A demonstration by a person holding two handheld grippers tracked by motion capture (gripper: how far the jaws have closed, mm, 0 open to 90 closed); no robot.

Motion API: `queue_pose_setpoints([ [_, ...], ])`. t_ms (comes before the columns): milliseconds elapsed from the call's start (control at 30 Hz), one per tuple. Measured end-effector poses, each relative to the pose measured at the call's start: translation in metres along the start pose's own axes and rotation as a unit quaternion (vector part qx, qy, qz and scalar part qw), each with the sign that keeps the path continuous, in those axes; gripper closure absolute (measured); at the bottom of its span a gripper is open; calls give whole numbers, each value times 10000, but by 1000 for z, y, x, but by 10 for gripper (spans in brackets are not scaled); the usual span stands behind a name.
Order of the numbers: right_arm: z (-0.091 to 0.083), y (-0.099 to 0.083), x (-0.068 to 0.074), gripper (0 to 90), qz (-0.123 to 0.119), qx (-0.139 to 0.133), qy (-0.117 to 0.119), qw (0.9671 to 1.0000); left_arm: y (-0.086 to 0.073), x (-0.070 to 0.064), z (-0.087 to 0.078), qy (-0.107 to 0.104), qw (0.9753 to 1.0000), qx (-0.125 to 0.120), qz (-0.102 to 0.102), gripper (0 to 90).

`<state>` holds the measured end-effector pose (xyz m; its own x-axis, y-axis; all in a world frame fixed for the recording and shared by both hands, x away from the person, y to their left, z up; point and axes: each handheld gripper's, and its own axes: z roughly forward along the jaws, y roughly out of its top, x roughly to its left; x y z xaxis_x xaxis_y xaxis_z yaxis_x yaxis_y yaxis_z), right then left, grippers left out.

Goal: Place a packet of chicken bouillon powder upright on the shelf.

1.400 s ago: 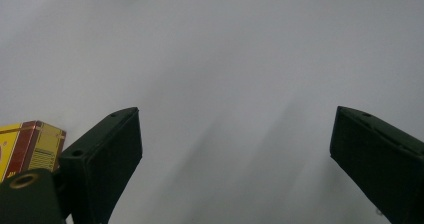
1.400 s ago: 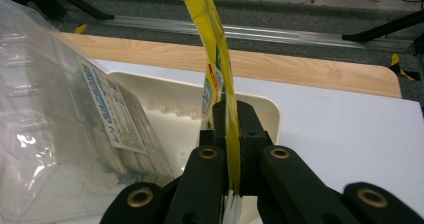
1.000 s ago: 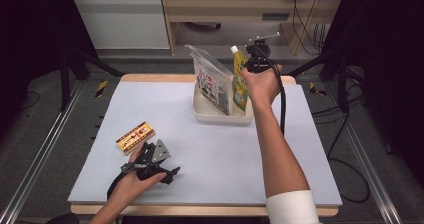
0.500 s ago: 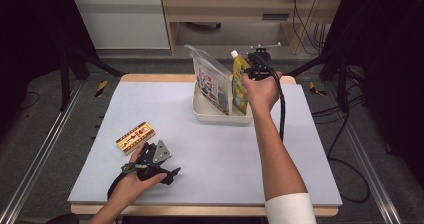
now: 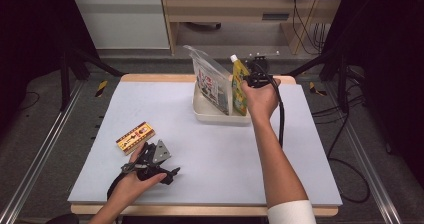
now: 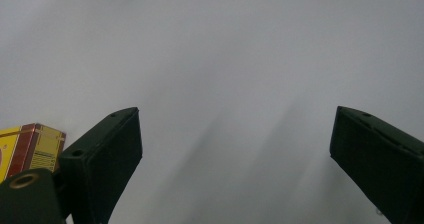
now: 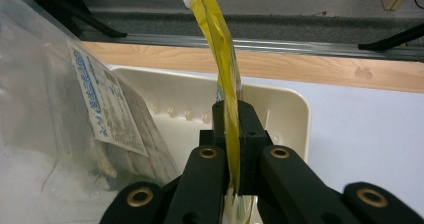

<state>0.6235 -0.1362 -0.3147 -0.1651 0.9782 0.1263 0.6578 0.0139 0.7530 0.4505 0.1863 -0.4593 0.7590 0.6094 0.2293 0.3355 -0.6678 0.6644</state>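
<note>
A yellow spouted pouch (image 5: 239, 86) with a white cap stands upright in the cream tray (image 5: 212, 115) at the back of the table. My right gripper (image 7: 232, 115) is shut on the pouch (image 7: 220, 49), pinching its flat edge between both jaws. A clear bag with a printed label (image 5: 209, 79) leans in the same tray, left of the pouch (image 7: 65, 119). My left gripper (image 5: 162, 173) rests near the table's front left, open, with nothing between its jaws (image 6: 235, 149). A small yellow and red box (image 5: 135, 137) lies just behind it (image 6: 27, 146).
The grey table mat (image 5: 200, 154) stretches between the tray and the front edge. A wooden table border (image 7: 320, 66) runs behind the tray, with dark frame legs and floor beyond. A black cable (image 5: 281, 119) trails from the right gripper along the forearm.
The right hand has shifted slightly lower and nearer with the pouch held in it. The left gripper has stayed in place.
</note>
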Motion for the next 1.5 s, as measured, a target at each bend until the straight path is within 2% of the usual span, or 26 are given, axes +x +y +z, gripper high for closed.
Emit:
queue_pose_setpoints([
  [167,-1,-3,0,900,-74,-2,36,10000,0,-1,0,-8,10000,-18,-9,64],
  [233,-1,-3,-1,889,-86,-10,122,9999,0,1,-1,-2,10000,-10,1,64],
  [300,-1,-5,-2,850,-187,-42,185,9996,0,1,-1,9,10000,-11,-10,64],
  [367,-1,-6,-2,782,-182,-78,272,9994,0,2,-1,13,10000,-17,-16,64],
  [433,-1,-7,0,725,-275,-122,271,9992,0,2,-1,21,10000,-20,-17,64],
  [633,-13,-13,2,664,-595,-478,309,9966,0,4,-3,44,10000,-6,-4,64],
  [733,-21,-18,0,628,-602,-653,400,9952,-1,5,-3,58,10000,-31,-36,63],
  [767,-24,-20,-1,613,-673,-716,395,9944,-1,5,-3,61,9999,-63,-68,63],
  [833,-29,-26,-2,593,-798,-825,434,9924,-1,7,-3,79,9999,-47,-65,62],
  [967,-42,-40,-6,559,-830,-1086,592,9888,-2,12,-5,142,9999,-34,-69,59],
  [1167,-58,-60,-8,543,-926,-1272,751,9847,-4,22,-11,225,9996,-87,-162,53],
  [1267,-62,-72,-9,530,-928,-1277,818,9841,-7,31,-15,267,9993,-121,-235,52],
  [1367,-62,-87,-10,537,-951,-1245,919,9834,-11,42,-20,450,9984,-183,-291,51],
  [1433,-61,-97,-10,534,-1090,-1191,895,9828,-13,48,-23,500,9977,-197,-405,52],
  [1500,-60,-108,-12,516,-1096,-1183,897,9828,-16,55,-25,564,9968,-240,-516,54],
])
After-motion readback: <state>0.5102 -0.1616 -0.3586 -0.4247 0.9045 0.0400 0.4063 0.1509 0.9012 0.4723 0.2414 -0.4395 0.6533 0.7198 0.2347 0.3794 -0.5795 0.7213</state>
